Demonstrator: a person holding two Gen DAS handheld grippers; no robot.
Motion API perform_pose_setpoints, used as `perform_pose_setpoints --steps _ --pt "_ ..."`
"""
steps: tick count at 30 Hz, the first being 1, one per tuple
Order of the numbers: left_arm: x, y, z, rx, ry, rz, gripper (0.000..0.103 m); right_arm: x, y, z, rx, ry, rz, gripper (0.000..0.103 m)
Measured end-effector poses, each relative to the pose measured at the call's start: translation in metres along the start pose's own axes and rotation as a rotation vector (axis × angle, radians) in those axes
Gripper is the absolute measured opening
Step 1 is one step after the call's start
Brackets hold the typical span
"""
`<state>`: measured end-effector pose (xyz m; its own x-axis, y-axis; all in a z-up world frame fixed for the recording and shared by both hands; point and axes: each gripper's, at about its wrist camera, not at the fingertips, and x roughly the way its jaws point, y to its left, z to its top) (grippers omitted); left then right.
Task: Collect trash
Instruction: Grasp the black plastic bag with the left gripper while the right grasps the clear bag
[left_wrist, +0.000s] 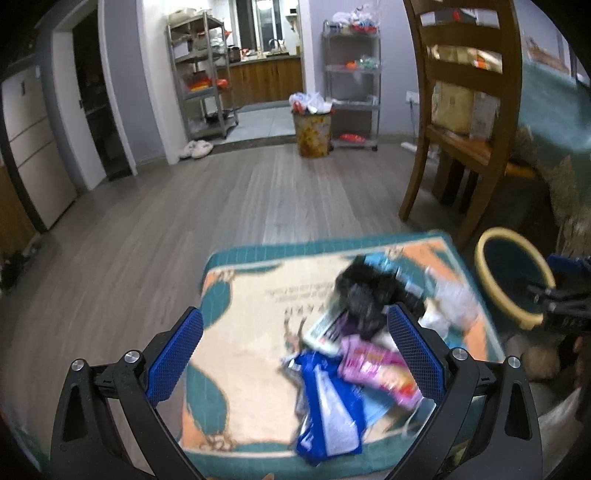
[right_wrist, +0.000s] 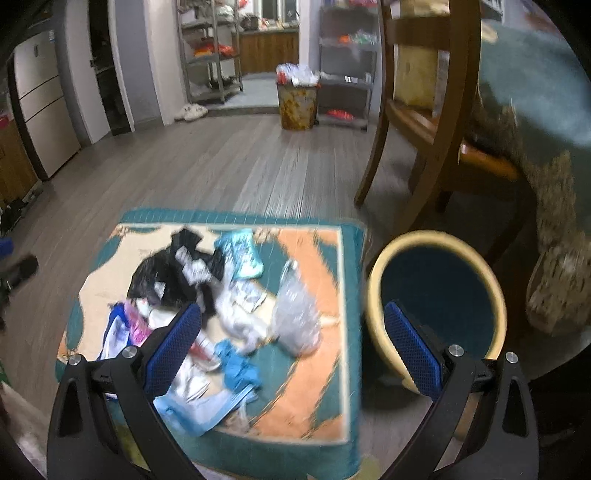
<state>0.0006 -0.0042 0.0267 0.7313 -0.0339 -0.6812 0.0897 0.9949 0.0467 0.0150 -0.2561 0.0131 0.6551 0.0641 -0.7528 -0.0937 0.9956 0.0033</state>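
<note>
- We hold the left hand-held gripper with jaws apart above the wrappers on the cushion.
- Our right hand-held gripper, also apart, hangs by the cushion's right edge, near the bin.

I see blue mesh pads on my black fingers. The mat is teal-bordered with cream and orange patches. On it lie a black bag, a pink-purple wrapper, a blue-and-white packet and a grey clear bag. The bin has a pale yellow rim, dark blue inside. The floor is grey wood-grain.
</note>
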Motion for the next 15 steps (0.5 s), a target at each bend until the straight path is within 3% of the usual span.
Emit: perform_pose_setpoints --steps 2,6,8,11,15 --pt "0.000 0.004 0.017 -0.012 -0.047 -0.066 0.099 -0.003 -0.011 0.010 -0.019 -0.049 -0.016 0.097" --pt "0.035 0.008 0.030 -0.014 0.013 -0.026 0.099 0.015 -0.033 0.020 -0.021 -0.041 -0.036 0.097" --pt "0.052 0.011 0.029 -0.047 0.049 -0.048 0.099 0.030 -0.043 0.021 0.027 0.001 -0.004 0.097" --pt "0.075 0.011 0.024 -0.097 0.072 -0.144 0.099 0.056 -0.051 0.021 0.086 0.077 0.022 0.097" --pt "0.105 -0.015 0.020 0.024 0.135 -0.106 0.098 0.094 -0.040 0.023 0.094 0.171 0.095 0.097"
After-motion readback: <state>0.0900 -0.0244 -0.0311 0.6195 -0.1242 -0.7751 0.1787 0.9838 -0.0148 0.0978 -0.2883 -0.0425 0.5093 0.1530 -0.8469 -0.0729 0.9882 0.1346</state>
